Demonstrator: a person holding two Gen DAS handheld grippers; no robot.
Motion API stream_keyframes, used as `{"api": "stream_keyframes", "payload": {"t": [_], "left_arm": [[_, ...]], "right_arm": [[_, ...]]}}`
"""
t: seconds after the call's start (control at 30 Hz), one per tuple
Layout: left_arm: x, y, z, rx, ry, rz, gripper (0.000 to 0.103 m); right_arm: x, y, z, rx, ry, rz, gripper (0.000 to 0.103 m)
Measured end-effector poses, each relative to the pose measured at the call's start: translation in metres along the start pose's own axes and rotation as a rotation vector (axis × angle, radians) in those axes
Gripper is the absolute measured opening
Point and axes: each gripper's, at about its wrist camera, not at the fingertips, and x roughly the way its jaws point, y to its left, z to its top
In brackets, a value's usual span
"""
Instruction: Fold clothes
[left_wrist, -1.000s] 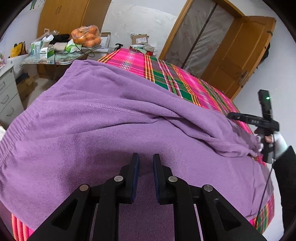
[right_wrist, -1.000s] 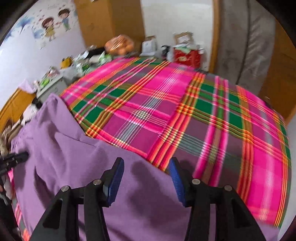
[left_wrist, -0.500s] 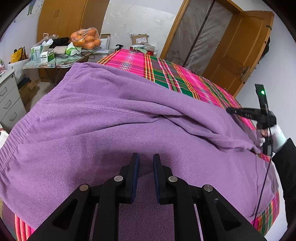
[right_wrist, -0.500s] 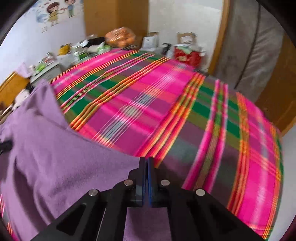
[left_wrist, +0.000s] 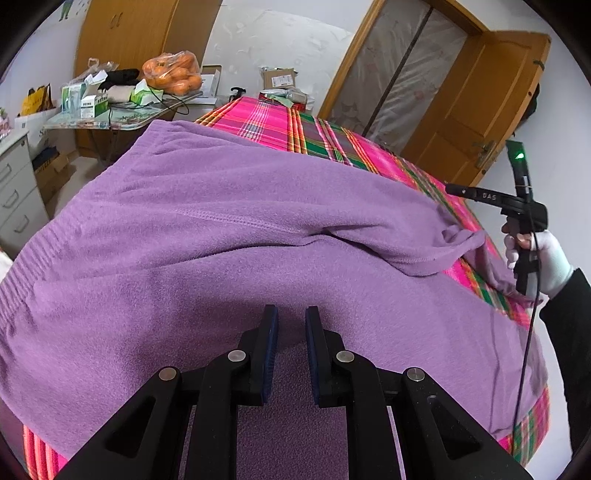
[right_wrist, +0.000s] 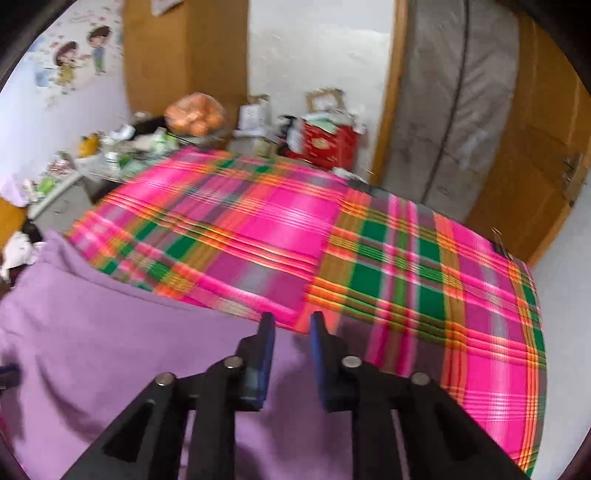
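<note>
Fleece fills the near view: one purple garment (left_wrist: 229, 229) spread over the plaid sheet (left_wrist: 325, 144), its near part lifted up to my left gripper (left_wrist: 291, 325), which is clenched narrowly on a raised fold. My right gripper (right_wrist: 292, 328) has just been opening, its jaws now a little apart with cloth beneath them but, as far as the blur lets me judge, no pinch on it; seen from my left side, the garment's far corner (left_wrist: 461, 243) lies bunched just beside it. I judge the fabric soft, light and limp (it sags wherever it is unsupported), not slippery, nothing to break; a single pinch will only drag a peak, so it wants holding at two corners or along the ribbed waistband (left_wrist: 33, 266) and the stitched hem. Counted: one garment, one sheet, two grippers, one gloved hand (left_wrist: 543, 258) in view. Farther off sit one cluttered table (left_wrist: 110, 118), one bag of oranges (left_wrist: 173, 74) and one wooden door (left_wrist: 480, 103).
</note>
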Motion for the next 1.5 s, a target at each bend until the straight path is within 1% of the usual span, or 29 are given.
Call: {"api": "stream_keyframes", "payload": {"t": [0.1,0.2,0.23,0.33,0.43,0.5,0.6,0.67,0.7,0.73,0.83,0.87,1.0,1.1,1.17,1.27,1.37,1.5], "left_arm": [[-0.014,0.005,0.0,0.021,-0.043,0.05,0.015],[-0.038,0.014,0.003,0.046,-0.102,0.096,0.015],[-0.045,0.017,0.005,0.058,-0.124,0.125,0.015],[-0.054,0.03,0.007,0.06,-0.147,0.171,0.015],[-0.049,0.041,0.005,0.041,-0.13,0.17,0.015],[-0.044,0.047,0.003,0.035,-0.116,0.162,0.015],[-0.038,0.054,0.005,-0.014,-0.086,0.083,0.015],[-0.036,0.057,0.006,-0.031,-0.078,0.052,0.015],[-0.035,0.059,0.005,-0.042,-0.074,0.042,0.015],[-0.035,0.061,0.005,-0.053,-0.07,0.032,0.015],[-0.035,0.066,0.004,-0.093,-0.079,0.026,0.015],[-0.036,0.066,0.004,-0.097,-0.081,0.026,0.015],[-0.032,0.061,0.003,-0.09,-0.065,0.033,0.015],[-0.029,0.059,0.002,-0.091,-0.049,0.035,0.015],[-0.028,0.059,0.001,-0.089,-0.045,0.03,0.015],[-0.028,0.058,-0.001,-0.096,-0.045,0.018,0.015],[-0.029,0.058,-0.002,-0.101,-0.046,0.01,0.015],[-0.028,0.062,0.001,-0.108,-0.047,0.003,0.015]], "right_arm": [[-0.012,0.049,0.016,-0.094,-0.03,0.091,0.026],[-0.006,0.11,0.042,-0.195,-0.046,0.198,0.027],[-0.003,0.127,0.047,-0.219,-0.041,0.226,0.027],[0.031,0.172,0.055,-0.28,0.023,0.267,0.027],[0.068,0.213,0.062,-0.338,0.092,0.297,0.027],[0.089,0.233,0.068,-0.371,0.125,0.295,0.027],[0.118,0.245,0.076,-0.384,0.18,0.296,0.027],[0.125,0.246,0.082,-0.369,0.188,0.324,0.027],[0.128,0.247,0.085,-0.362,0.197,0.337,0.024],[0.13,0.25,0.087,-0.368,0.202,0.351,0.003],[0.131,0.264,0.09,-0.447,0.19,0.343,0.002],[0.133,0.266,0.092,-0.452,0.18,0.33,0.002],[0.146,0.262,0.109,-0.403,0.144,0.256,0.002],[0.161,0.262,0.124,-0.387,0.14,0.209,0.002],[0.166,0.264,0.127,-0.385,0.142,0.195,0.002],[0.166,0.265,0.13,-0.368,0.122,0.17,0.002],[0.154,0.26,0.126,-0.347,0.117,0.176,0.004],[0.111,0.248,0.114,-0.317,0.076,0.197,0.006]]}}
